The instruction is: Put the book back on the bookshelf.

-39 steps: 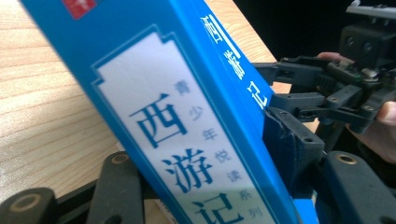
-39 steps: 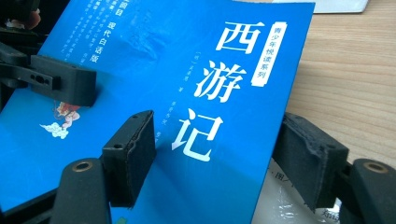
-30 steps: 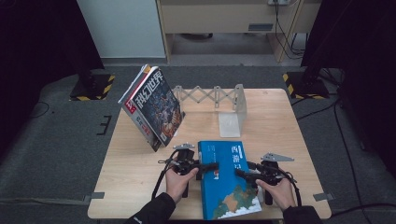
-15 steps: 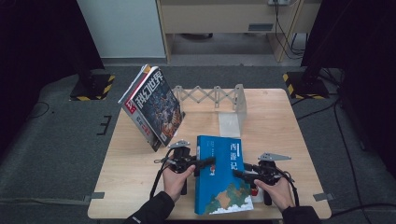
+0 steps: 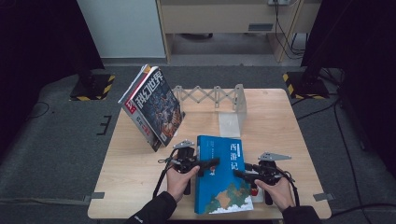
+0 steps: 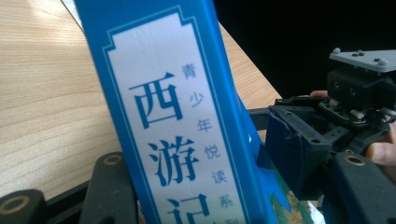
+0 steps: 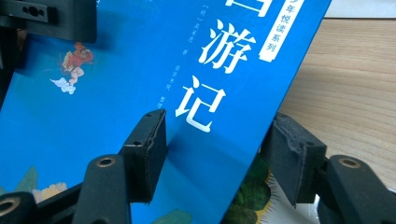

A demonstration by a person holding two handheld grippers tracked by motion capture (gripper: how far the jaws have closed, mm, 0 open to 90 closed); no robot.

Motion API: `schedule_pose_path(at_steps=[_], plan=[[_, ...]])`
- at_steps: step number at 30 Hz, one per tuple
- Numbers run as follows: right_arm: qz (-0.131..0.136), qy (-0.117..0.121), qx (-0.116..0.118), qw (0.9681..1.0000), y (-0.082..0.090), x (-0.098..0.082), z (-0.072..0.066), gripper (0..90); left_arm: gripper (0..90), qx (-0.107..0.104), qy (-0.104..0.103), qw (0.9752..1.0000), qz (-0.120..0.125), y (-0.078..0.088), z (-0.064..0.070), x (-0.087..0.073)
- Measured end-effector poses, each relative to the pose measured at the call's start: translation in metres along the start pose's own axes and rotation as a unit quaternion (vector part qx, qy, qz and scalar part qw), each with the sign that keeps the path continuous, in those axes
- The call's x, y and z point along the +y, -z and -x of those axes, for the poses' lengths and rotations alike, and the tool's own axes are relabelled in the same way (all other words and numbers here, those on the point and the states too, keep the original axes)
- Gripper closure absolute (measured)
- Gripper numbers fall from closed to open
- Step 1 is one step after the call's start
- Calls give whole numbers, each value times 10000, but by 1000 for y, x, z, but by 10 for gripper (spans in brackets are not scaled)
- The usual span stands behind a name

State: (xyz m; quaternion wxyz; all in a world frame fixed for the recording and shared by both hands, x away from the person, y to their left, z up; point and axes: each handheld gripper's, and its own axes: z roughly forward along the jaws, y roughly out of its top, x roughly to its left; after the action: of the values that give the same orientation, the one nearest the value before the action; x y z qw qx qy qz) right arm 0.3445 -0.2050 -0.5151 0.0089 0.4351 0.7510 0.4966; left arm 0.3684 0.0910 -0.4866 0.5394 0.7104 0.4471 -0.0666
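My left gripper (image 5: 208, 164) and right gripper (image 5: 239, 174) each pinch one side edge of the blue book (image 5: 223, 173), so it sits between my jaws, lifted off the table (image 5: 275, 116). It looks thin, light and a bit bendy, with a smooth cover, so I hold both edges. Beyond my jaws, the folding book rack (image 5: 219, 100) holds leaning magazines (image 5: 154, 106).
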Motion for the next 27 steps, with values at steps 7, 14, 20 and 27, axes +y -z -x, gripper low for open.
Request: schedule_pose_path(at_steps=[7, 14, 20, 27], plan=[[-35, 44, 14, 10000, 0, 1, 0, 415, 446, -79, 36, 10000, -44, -4, -5, 0], [-43, 74, 44, 10000, 1, 2, 0, 415, 472, -184, 161, 9997, -75, -6, -9, 1], [-50, 117, 52, 9999, 1, 2, 1, 416, 442, -246, 262, 9993, -111, -12, -8, 3], [-97, 106, 47, 9999, 1, 3, 1, 416, 438, -173, 231, 9994, -211, -15, -7, 5]])
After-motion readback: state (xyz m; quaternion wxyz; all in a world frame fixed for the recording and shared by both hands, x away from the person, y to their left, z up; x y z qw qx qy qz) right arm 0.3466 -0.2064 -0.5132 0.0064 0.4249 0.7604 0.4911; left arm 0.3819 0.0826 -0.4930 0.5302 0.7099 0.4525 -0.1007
